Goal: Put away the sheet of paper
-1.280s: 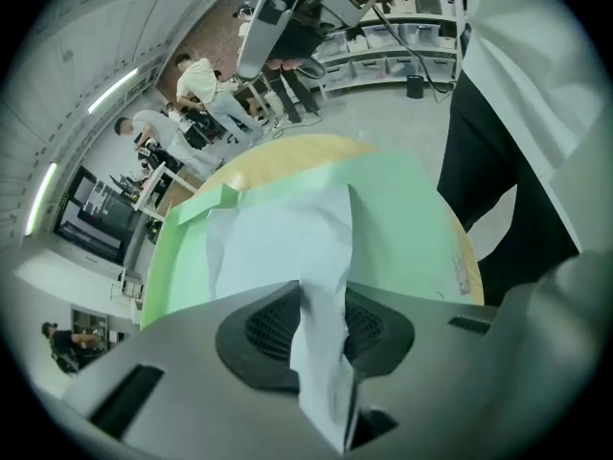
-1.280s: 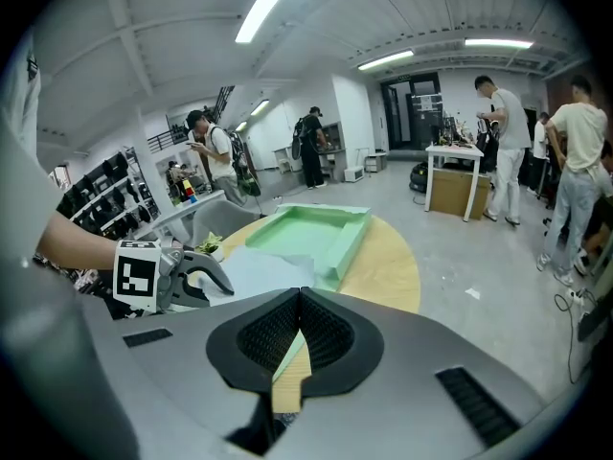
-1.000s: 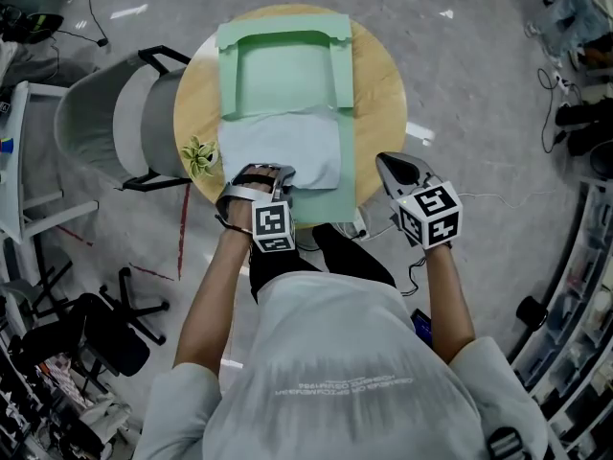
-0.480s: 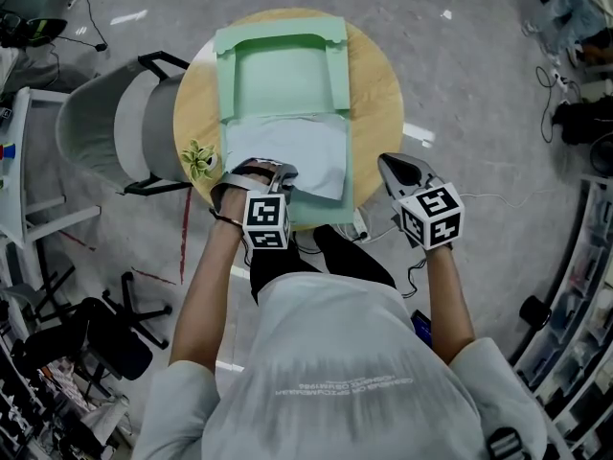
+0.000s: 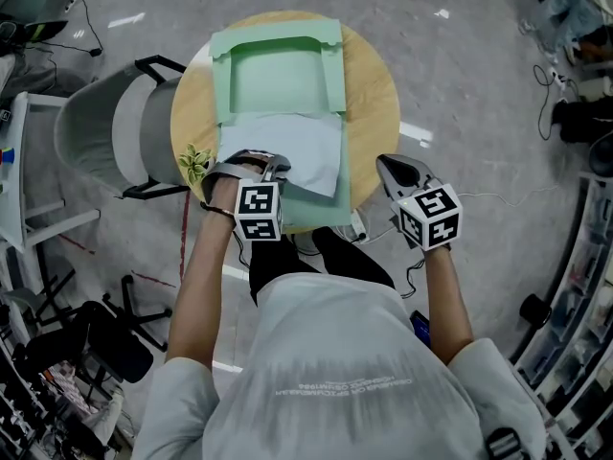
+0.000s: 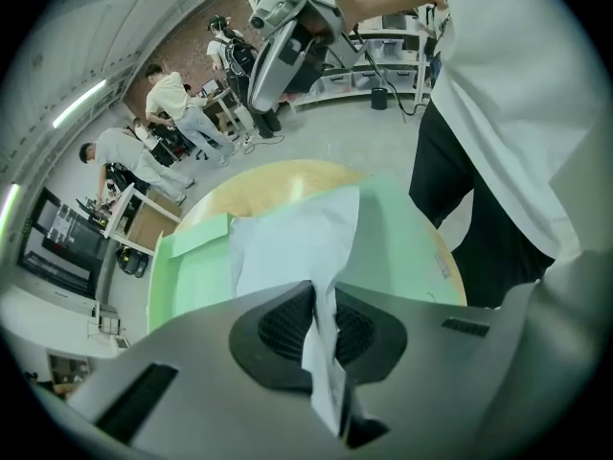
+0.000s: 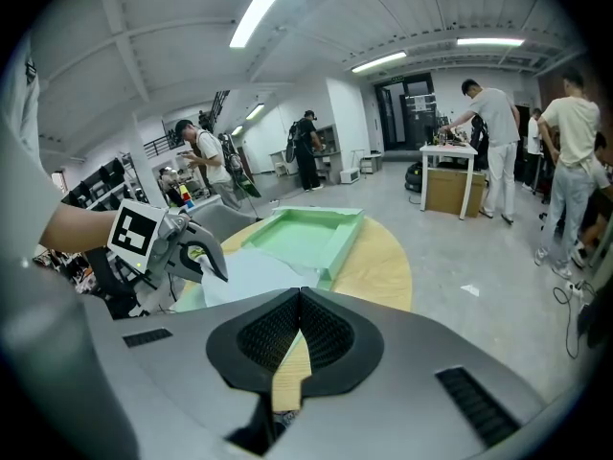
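Sheet of paper: pinched by left gripper jaws, lift slowly toward green folder, upper centre; right gripper jaws pressed together.

Seen from my remote station: the folder lies open across the round bench, tray half farthest, the sheet of paper on its near flap. My left gripper pinches the sheet's near-left edge. A small plant sits left of it, a chair past the bench's left rim. My right gripper hangs off the near-right rim.
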`<state>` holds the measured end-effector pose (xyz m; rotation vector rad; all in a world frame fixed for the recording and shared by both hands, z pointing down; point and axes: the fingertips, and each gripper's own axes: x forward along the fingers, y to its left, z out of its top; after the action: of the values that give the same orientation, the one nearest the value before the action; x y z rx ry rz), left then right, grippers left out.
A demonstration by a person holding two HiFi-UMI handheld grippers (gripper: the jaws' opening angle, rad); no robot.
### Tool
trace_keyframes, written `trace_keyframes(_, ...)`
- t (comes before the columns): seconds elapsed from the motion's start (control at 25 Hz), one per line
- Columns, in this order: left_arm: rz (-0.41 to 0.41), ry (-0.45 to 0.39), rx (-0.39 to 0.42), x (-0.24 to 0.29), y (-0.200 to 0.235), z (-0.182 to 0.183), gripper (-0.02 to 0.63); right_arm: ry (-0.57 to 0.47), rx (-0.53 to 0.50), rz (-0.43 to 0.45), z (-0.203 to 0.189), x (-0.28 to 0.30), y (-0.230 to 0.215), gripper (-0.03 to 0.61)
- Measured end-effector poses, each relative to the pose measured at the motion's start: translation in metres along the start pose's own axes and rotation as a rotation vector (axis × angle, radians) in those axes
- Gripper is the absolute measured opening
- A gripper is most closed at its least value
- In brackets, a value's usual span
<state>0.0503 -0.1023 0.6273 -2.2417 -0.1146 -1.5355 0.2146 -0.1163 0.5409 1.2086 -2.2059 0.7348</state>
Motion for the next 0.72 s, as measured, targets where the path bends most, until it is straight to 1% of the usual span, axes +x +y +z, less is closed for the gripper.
trace_keyframes(0.12,-0.026,-0.016,-0.039,-0.003,0.001,0.0,0.026,-0.001,0.003,-0.004,0.001,0.001,-0.003,0.029)
trace_keyframes(0.2,-0.027,-0.019,-0.062,-0.005,0.005,0.0,0.026,-0.004,0.003,-0.005,0.002,0.0,-0.004,0.029)
trace_keyframes(0.4,0.009,-0.011,-0.073,-0.005,0.021,0.0,0.025,-0.005,0.007,-0.005,0.002,0.0,-0.004,0.029)
trace_keyframes(0.56,0.053,0.008,-0.109,0.001,0.036,0.0,0.026,-0.007,0.01,-0.006,0.002,0.0,-0.007,0.029)
trace_keyframes(0.64,0.066,0.017,-0.104,0.005,0.04,-0.002,0.026,-0.007,0.01,-0.007,0.003,0.001,-0.008,0.028)
trace_keyframes(0.72,0.074,0.025,-0.081,0.009,0.042,-0.002,0.026,-0.005,0.01,-0.008,0.003,0.001,-0.009,0.028)
